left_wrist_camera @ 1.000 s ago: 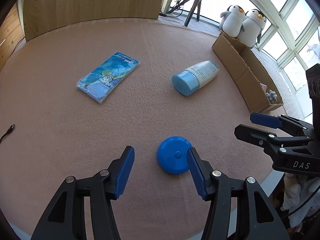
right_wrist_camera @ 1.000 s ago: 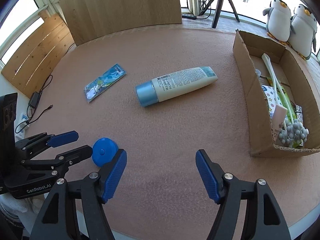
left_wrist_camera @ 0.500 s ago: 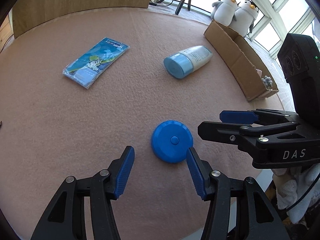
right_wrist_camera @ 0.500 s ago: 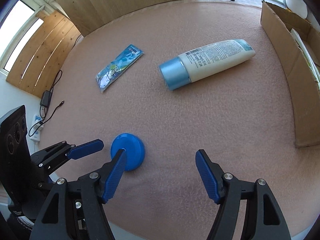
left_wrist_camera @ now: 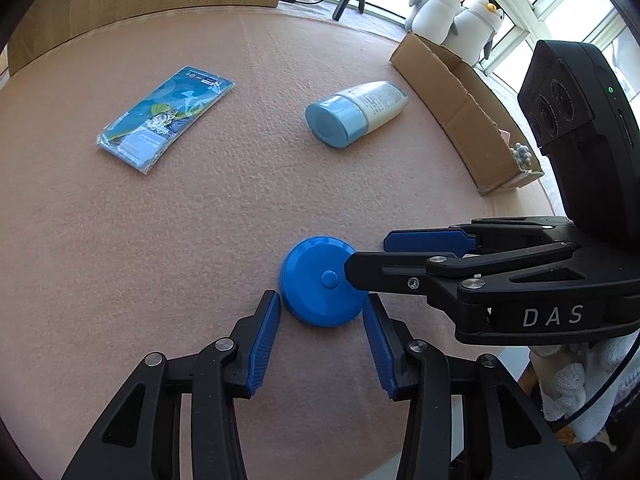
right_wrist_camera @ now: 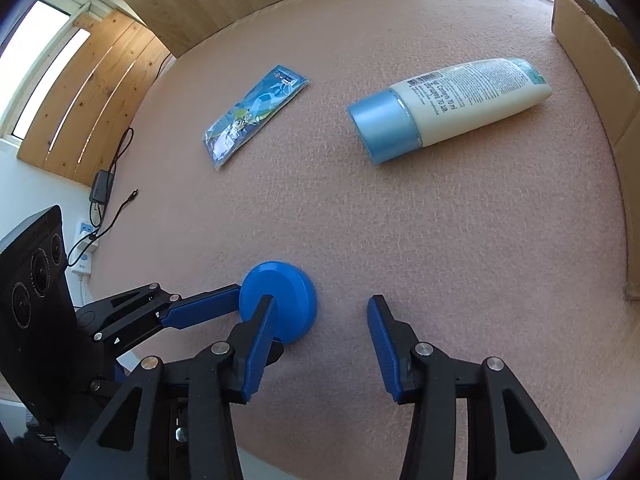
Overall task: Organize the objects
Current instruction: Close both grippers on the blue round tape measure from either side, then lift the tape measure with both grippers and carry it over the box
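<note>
A round blue disc (left_wrist_camera: 320,286) (right_wrist_camera: 280,300) lies on the pink felt table near the front edge. My left gripper (left_wrist_camera: 322,304) is open, its two blue fingertips flanking the disc's near rim; most of the disc lies beyond them. My right gripper (right_wrist_camera: 320,304) is open too and reaches in from the right (left_wrist_camera: 368,254) just above the disc, its left finger over the disc. A white tube with a blue cap (left_wrist_camera: 360,114) (right_wrist_camera: 452,104) and a blue packet (left_wrist_camera: 164,116) (right_wrist_camera: 256,116) lie farther back.
A cardboard box (left_wrist_camera: 460,108) (right_wrist_camera: 592,40) holding items stands on the right, with two plush penguins (left_wrist_camera: 452,16) behind it. Wood panels line the back. A charger and cable (right_wrist_camera: 104,188) lie off the table's left edge.
The left gripper has moved up to the disc and narrowed its jaws around it. The right gripper has swung left and forward to just above the disc.
</note>
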The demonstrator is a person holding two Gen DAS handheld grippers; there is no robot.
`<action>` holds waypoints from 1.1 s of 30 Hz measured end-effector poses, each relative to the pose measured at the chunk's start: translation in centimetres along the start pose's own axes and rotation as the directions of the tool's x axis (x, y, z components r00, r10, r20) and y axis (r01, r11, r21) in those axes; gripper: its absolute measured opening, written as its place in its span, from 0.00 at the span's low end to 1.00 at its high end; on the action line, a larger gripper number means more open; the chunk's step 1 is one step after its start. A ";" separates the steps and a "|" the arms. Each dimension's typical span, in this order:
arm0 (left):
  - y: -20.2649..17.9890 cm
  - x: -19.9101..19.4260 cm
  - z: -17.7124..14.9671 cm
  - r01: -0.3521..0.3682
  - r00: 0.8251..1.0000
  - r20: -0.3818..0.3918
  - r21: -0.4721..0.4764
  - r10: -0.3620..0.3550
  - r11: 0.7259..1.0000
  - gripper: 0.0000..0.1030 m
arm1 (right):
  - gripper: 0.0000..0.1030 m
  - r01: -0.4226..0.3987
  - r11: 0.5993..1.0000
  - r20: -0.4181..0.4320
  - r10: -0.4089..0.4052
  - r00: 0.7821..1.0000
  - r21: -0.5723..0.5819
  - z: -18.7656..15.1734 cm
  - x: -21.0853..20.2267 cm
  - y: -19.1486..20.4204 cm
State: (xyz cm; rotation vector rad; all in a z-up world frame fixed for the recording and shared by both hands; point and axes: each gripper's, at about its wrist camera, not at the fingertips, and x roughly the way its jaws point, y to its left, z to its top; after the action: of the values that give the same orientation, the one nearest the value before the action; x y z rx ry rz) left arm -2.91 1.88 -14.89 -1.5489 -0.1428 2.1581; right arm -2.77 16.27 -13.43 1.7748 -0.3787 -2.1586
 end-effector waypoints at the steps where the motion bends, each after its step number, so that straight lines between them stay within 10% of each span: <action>1: -0.1 0.0 0.0 0.000 1.000 0.000 0.002 0.000 1.000 0.44 | 0.38 0.003 1.000 0.001 -0.003 1.000 -0.004 0.0 0.1 0.2; 13: -0.6 0.3 0.1 -0.005 1.000 0.008 0.016 0.004 1.000 0.40 | 0.17 -0.029 0.999 -0.018 0.029 0.999 -0.026 0.3 0.5 0.7; 33: -3.1 -0.8 2.3 -0.012 0.997 0.073 0.049 0.009 0.999 0.34 | 0.17 0.076 0.993 0.109 -0.067 0.992 -0.086 0.3 -3.4 1.4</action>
State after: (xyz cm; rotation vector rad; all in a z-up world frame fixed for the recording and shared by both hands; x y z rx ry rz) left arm -3.81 4.66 -12.33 -1.4473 -0.1048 2.2107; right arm -2.36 16.38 -9.79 1.6542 -0.2423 -2.2877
